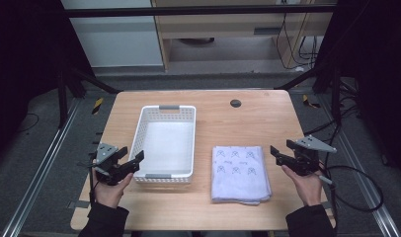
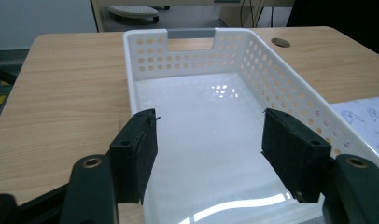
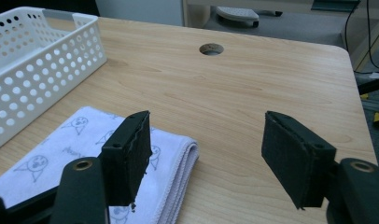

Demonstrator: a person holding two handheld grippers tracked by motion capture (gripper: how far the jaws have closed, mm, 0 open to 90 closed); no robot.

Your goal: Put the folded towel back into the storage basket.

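Left gripper [image 1: 129,159]: you hold it at the left edge of the bench, just beside the near left corner of the basket, pointing toward the basket. In the left gripper view [image 2: 208,154] it looks straight along the inside of the basket.
Left fingers [image 2: 136,151]: released and standing wide apart, with nothing between them; the pads press on nothing.
Right gripper [image 1: 279,154]: you hold it at the right edge of the bench, just to the right of the cloth, pointing inward toward it. In the right gripper view [image 3: 206,156] it sits low over the right edge of the cloth.
Right fingers [image 3: 129,154]: released, spread wide, gripping nothing; one finger hangs over the corner of the cloth, the other over bare wood.
Cloth [image 1: 239,173]: a folded white cloth with a small printed pattern, lying flat on the bench [image 1: 248,123] in front of you, right of centre, near the front edge. Its folded edge shows stacked layers in the right gripper view [image 3: 178,163].
Basket [image 1: 164,140]: a white plastic basket with perforated walls and grey handle inserts at both short ends, standing upright left of centre, lengthwise away from you. Its inside [image 2: 211,130] is bare and glossy.
Basket and cloth: side by side, apart, with a strip of bare wood between them.
Bench hole [image 1: 235,103]: a round dark grommet near the far edge, well apart from both things.
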